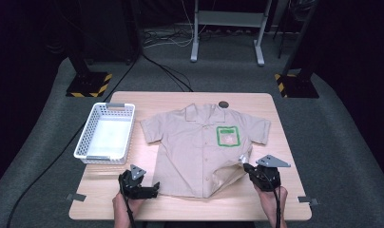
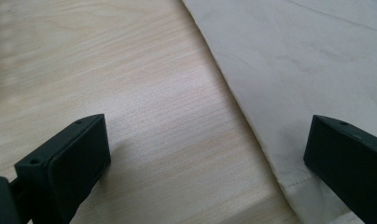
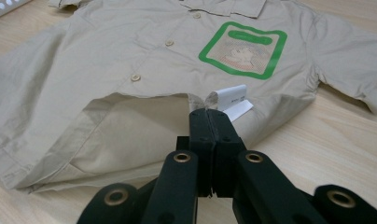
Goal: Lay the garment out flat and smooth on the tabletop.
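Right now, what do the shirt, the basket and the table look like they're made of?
Shirt: thin beige woven cloth, likely cotton; it creases and folds softly. Basket: white perforated plastic, probably; moulded hole pattern. Table: pale wood or wood-look laminate, matte, visible grain.

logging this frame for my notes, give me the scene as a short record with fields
surface: wooden table
garment: beige shirt, front up, buttoned, green patch on the chest
shirt state: near corner of the hem folded up and over, white label showing
right gripper: jaws shut, pinching the folded hem
left gripper: jaws open, over the shirt's side edge, nothing held
basket: white, to the left of the shirt
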